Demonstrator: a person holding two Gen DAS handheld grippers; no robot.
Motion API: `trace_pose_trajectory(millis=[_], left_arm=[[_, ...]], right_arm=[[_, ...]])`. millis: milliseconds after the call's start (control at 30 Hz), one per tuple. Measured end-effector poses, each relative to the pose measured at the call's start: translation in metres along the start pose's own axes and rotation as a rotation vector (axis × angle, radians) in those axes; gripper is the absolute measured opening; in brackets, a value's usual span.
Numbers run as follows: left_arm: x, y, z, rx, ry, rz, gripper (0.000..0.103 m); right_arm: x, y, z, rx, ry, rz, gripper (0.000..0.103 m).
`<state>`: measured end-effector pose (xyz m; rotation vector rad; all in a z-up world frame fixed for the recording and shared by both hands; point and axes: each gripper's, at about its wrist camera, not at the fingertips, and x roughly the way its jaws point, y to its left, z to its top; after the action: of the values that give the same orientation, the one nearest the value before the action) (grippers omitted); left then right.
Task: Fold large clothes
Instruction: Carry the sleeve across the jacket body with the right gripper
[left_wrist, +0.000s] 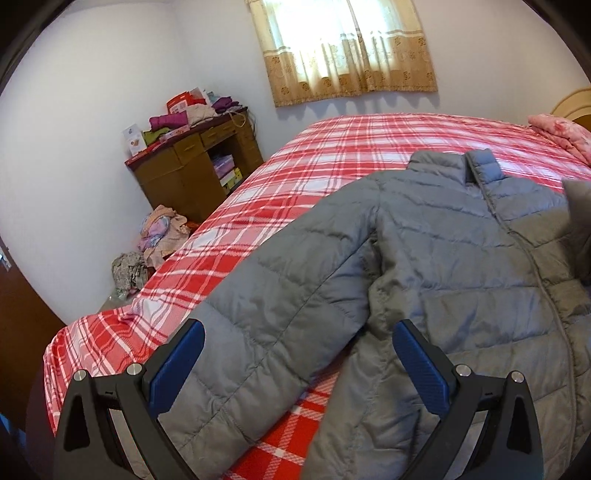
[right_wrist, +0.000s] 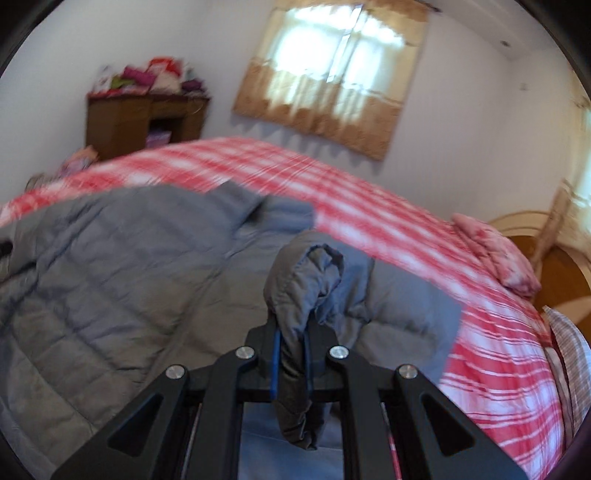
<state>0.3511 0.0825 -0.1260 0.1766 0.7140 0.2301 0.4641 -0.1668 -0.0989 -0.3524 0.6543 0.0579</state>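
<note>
Right gripper (right_wrist: 291, 347) clamps jacket (right_wrist: 129, 280) sleeve | left gripper (left_wrist: 297, 354) wide | plaid bed (left_wrist: 332, 147), curtained window (left_wrist: 347, 48)

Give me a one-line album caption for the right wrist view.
Right gripper clamps a grey puffer jacket sleeve above the red plaid bed.

A bed (left_wrist: 332, 155) covered with a red and white checked blanket fills the room, with a pink pillow (left_wrist: 557, 129) at its head end by a pale wooden headboard (left_wrist: 572, 103). White walls (left_wrist: 92, 92) meet at a corner where a brown wooden desk (left_wrist: 192, 166) stands piled with folded clothes and boxes, and more clothes lie heaped on the floor (left_wrist: 155, 236) beside it. Daylight glows through a tan patterned curtain (left_wrist: 347, 48) over the window.
</note>
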Motion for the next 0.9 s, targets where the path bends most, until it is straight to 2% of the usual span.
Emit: trace_pose_trajectory(millis=[67,133,167,233,333,433,467,567,667,700,800,900], left_arm=[[0.004,0.005,-0.001,-0.01,0.01,0.009,0.102],[0.005,0.01,0.0,-0.02,0.013,0.022,0.102],[0.005,0.013,0.001,-0.028,0.013,0.029,0.102],[0.005,0.018,0.005,-0.049,0.013,0.039,0.102],[0.002,0.021,0.017,-0.093,0.01,0.043,0.102],[-0.004,0.013,0.029,-0.119,0.0,0.026,0.102],[-0.006,0.009,0.032,-0.119,-0.003,0.016,0.102],[-0.012,-0.015,0.043,-0.099,-0.013,-0.019,0.102],[-0.013,-0.044,0.049,-0.069,0.002,-0.074,0.102],[-0.012,-0.06,0.052,-0.05,0.011,-0.105,0.102],[-0.012,-0.098,0.057,-0.01,0.019,-0.16,0.102],[-0.011,-0.143,0.069,0.023,0.026,-0.254,0.102]], right_arm=[[0.007,0.012,-0.004,-0.002,0.022,0.039,0.024],[0.002,0.021,-0.007,-0.011,0.034,0.122,0.062],[-0.005,0.023,-0.009,-0.02,0.028,0.141,0.066],[-0.022,0.029,-0.01,-0.043,0.016,0.17,0.068],[-0.048,0.025,-0.016,-0.035,0.0,0.262,0.068],[-0.064,0.024,-0.027,-0.036,-0.012,0.285,0.07],[-0.069,0.018,-0.033,-0.028,-0.01,0.297,0.071],[-0.08,0.011,-0.043,0.014,-0.022,0.321,0.084],[-0.08,0.007,-0.05,0.028,-0.027,0.255,0.086],[-0.072,-0.001,-0.055,0.05,-0.011,0.213,0.083],[-0.045,-0.026,-0.068,0.117,0.057,0.09,0.064],[-0.027,-0.046,-0.083,0.186,0.1,0.031,0.064]])
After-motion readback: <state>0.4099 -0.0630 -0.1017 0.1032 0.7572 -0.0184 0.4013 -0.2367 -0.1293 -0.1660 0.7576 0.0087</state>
